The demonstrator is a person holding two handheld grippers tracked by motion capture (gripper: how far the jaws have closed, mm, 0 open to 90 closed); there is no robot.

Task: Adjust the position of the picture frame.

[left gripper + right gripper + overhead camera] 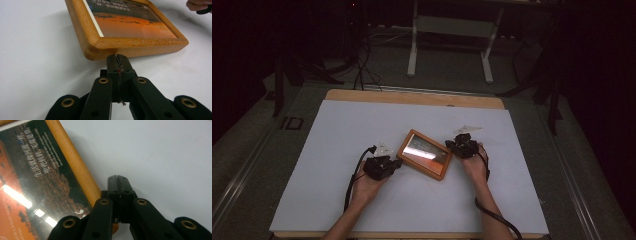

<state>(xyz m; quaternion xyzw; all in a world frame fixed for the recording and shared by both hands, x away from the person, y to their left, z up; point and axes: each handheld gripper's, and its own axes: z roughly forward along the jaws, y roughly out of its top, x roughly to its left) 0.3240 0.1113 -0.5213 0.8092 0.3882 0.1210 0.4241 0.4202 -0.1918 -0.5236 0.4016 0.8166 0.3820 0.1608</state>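
On the white sheet covering the counter (pixel 337 165) lies a wooden picture frame (pixel 424 154), flat and turned at an angle, between the two hands. Left gripper (pixel 117 58) sits at the frame's near corner, its fingers (pixel 113 65) pressed together on nothing. Right gripper (pixel 117 178) rests just beside the frame's edge, fingers likewise pressed together, empty.

In the left gripper view, the picture frame (pixel 120 43) is running off the top edge at twelve o'clock, and a hand (pixel 198 5) is getting cropped at one o'clock. In the right gripper view, the frame's lower rail is disappearing behind the right gripper (pixel 117 178) at six o'clock, its printed text blurring.
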